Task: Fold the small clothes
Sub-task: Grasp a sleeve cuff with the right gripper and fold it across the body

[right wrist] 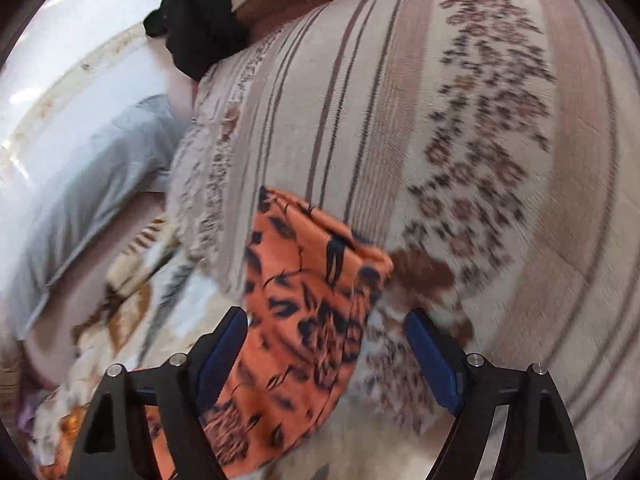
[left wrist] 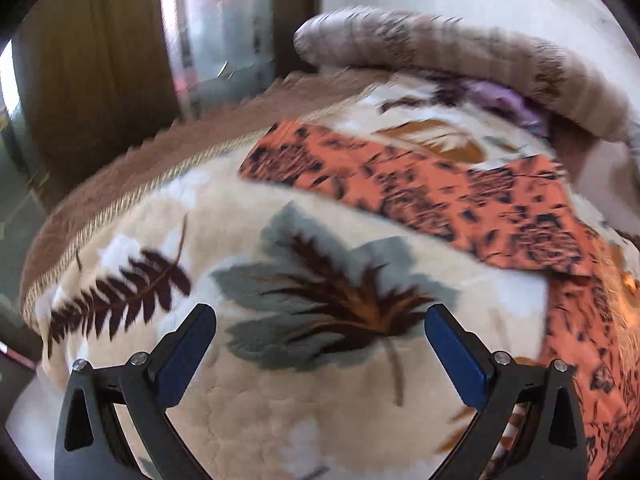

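An orange garment with a dark leaf print (left wrist: 432, 196) lies spread across a cream blanket with leaf patterns (left wrist: 256, 208). My left gripper (left wrist: 320, 324) is open and empty, hovering over the blanket, with the garment beyond it and to its right. In the right wrist view the same orange garment (right wrist: 308, 312) runs up between the fingers of my right gripper (right wrist: 326, 326), which is open; the cloth lies close to the left finger (right wrist: 218, 354), and I cannot tell if it touches. Both views are motion-blurred.
A striped, patterned bolster or cushion (left wrist: 460, 52) (right wrist: 440, 140) lies behind the garment. A purple cloth (left wrist: 504, 100) is tucked under it. A grey garment (right wrist: 100, 176) and a black cloth (right wrist: 200, 28) lie to the left. The blanket's brown edge (left wrist: 120, 192) drops off at left.
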`<state>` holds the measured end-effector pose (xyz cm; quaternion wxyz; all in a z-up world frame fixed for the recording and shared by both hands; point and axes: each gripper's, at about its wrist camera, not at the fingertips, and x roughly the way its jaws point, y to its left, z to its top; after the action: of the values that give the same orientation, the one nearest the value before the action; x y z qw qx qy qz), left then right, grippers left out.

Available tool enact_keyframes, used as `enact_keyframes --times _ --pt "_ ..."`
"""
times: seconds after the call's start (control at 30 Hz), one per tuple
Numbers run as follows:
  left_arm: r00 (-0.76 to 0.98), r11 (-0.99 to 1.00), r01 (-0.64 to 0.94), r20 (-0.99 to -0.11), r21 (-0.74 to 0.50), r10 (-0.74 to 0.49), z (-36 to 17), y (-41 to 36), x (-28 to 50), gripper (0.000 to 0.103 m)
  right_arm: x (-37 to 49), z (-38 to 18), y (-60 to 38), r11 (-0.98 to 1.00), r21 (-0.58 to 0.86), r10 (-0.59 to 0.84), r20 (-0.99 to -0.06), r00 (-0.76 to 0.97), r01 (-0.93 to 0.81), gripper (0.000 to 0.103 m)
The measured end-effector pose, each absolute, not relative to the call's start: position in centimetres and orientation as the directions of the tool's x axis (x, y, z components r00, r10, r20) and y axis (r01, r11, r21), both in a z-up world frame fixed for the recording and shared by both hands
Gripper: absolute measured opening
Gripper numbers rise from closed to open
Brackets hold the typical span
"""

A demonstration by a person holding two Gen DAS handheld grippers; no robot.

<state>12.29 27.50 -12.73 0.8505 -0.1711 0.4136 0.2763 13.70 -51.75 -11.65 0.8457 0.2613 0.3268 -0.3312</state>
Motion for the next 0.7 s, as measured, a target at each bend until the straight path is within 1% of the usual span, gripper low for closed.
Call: enact_keyframes --times 0.03,0.07,0.1,0.13,0.17,0.27,0.37,0.43,0.47,0.53,0.57,0.6,0.7 --pt "0.502 0.78 -0.62 -0.807 -0.086 0.31 -13.0 28.0 12.3 0.103 14.4 -11.8 -51.8 0.643 0.196 -0.406 -0.732 0.547 0.74 0.083" --pt "0.501 0.766 -0.632 -0.816 -0.118 0.288 -13.3 28.6 12.3 0.103 15.3 -11.9 -51.6 0.645 0.149 -0.435 -0.735 0.52 0.749 0.08" --pt "0.495 0.758 -0.64 -0.823 -0.128 0.278 -13.6 28.9 12.4 0.103 15.8 -11.9 -51.5 0.645 0.115 -0.455 -0.737 0.5 0.756 0.055" --pt "0.491 0.754 -0.642 -0.83 -0.139 0.265 -13.7 29.2 12.4 0.103 16.1 -11.9 -51.4 0.643 0.09 -0.465 -0.743 0.481 0.76 0.009" --pt "0.491 0.752 -0.641 -0.833 -0.149 0.253 -13.8 29.4 12.3 0.103 16.5 -11.8 -51.4 0.65 0.105 -0.441 -0.755 0.486 0.753 0.005" --pt "0.5 0.743 -0.648 -0.83 -0.167 0.249 -13.6 29.5 12.1 0.103 18.2 -9.4 -48.8 0.728 0.125 -0.398 -0.723 0.565 0.674 0.005" --pt "0.519 0.734 -0.655 -0.813 -0.178 0.266 -13.1 29.4 11.7 0.103 20.4 -4.2 -43.0 0.834 0.183 -0.297 -0.646 0.703 0.521 0.005" --pt "0.538 0.739 -0.646 -0.802 -0.194 0.259 -12.9 29.2 11.7 0.103 21.9 0.6 -36.7 0.9 0.255 -0.158 -0.565 0.81 0.353 0.006" --pt "0.54 0.741 -0.642 -0.802 -0.196 0.255 -12.8 29.1 11.6 0.103 22.4 2.0 -34.4 0.917 0.271 -0.107 -0.54 0.835 0.294 0.006" --pt "0.54 0.747 -0.632 -0.808 -0.204 0.237 -12.8 29.0 11.7 0.103 23.2 5.4 -26.7 0.945 0.31 0.053 -0.462 0.885 0.105 0.006" --pt "0.542 0.748 -0.629 -0.809 -0.211 0.228 -12.9 29.0 11.7 0.103 23.3 6.0 -24.6 0.943 0.327 0.096 -0.442 0.892 0.06 0.006" --pt "0.543 0.748 -0.627 -0.81 -0.215 0.223 -12.9 29.0 11.7 0.103 23.6 6.7 -20.7 0.924 0.382 0.192 -0.403 0.895 -0.026 0.006" --pt "0.55 0.752 -0.622 -0.806 -0.218 0.221 -12.7 28.8 11.4 0.103 24.2 5.5 -13.7 0.873 0.471 0.326 -0.368 0.871 -0.127 0.007"
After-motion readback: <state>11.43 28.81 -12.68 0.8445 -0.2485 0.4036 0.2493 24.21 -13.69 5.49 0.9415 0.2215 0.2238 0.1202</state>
